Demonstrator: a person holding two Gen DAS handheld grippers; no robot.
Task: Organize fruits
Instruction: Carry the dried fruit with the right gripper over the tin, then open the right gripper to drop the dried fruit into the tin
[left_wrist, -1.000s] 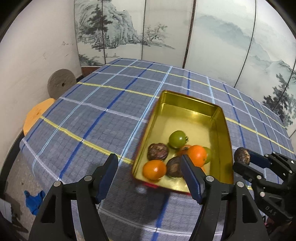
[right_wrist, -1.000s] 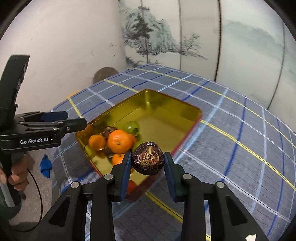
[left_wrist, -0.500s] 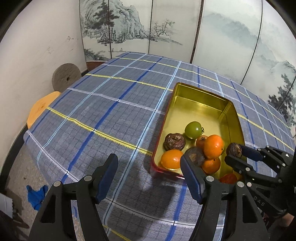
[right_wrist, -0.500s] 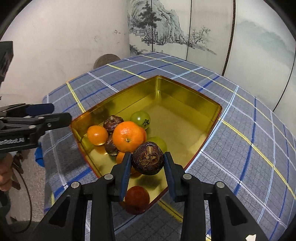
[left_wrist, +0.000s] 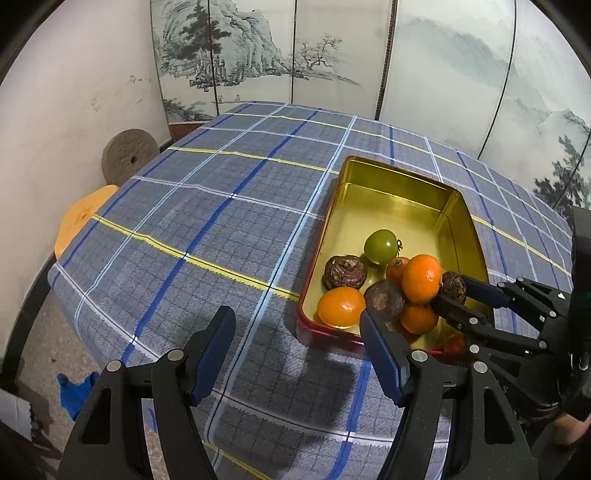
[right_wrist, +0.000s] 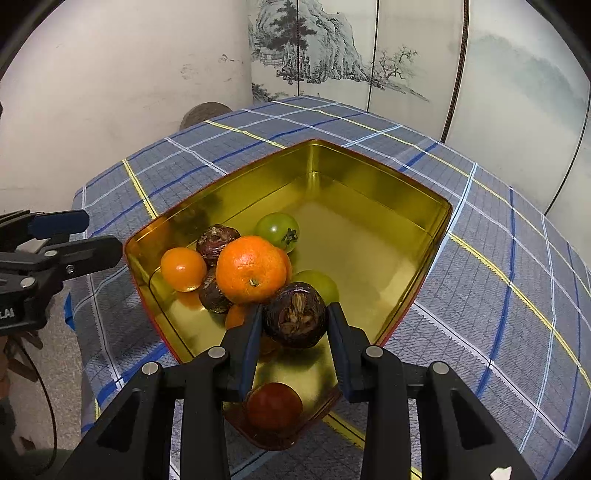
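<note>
The tabletop (left_wrist: 192, 206) is the biggest thing here, spread with a blue checked cloth crossed by yellow and white lines, with a painted folding screen (left_wrist: 332, 55) standing behind its far edge. On the right part of the tabletop lies a gold tin tray (right_wrist: 369, 184) with red outer walls, its far half bare and its near half holding the fruit.

The left tongs (left_wrist: 297, 349) hang over the cloth just left of the tray's near corner, standing apart with nothing between them. The right tongs (right_wrist: 293, 325) are closed on a dark brown fruit (right_wrist: 295, 314), held over the near part of the tray, just beside the pile.

In the pile, a large orange (right_wrist: 251, 269) sits on top, a smaller orange (right_wrist: 183, 267) to its left, a green tomato (right_wrist: 277, 230) on the far side, and two more dark brown fruits tucked between them. A red fruit (right_wrist: 273, 404) lies at the tray's near corner, below the right tongs.

The step in hand looks like placing the brown fruit into the tray. The next move, as I judge it, calls for lowering it onto bare tray floor right of the pile, then letting the tongs part gently so it does not roll or knock the large orange off its perch.
</note>
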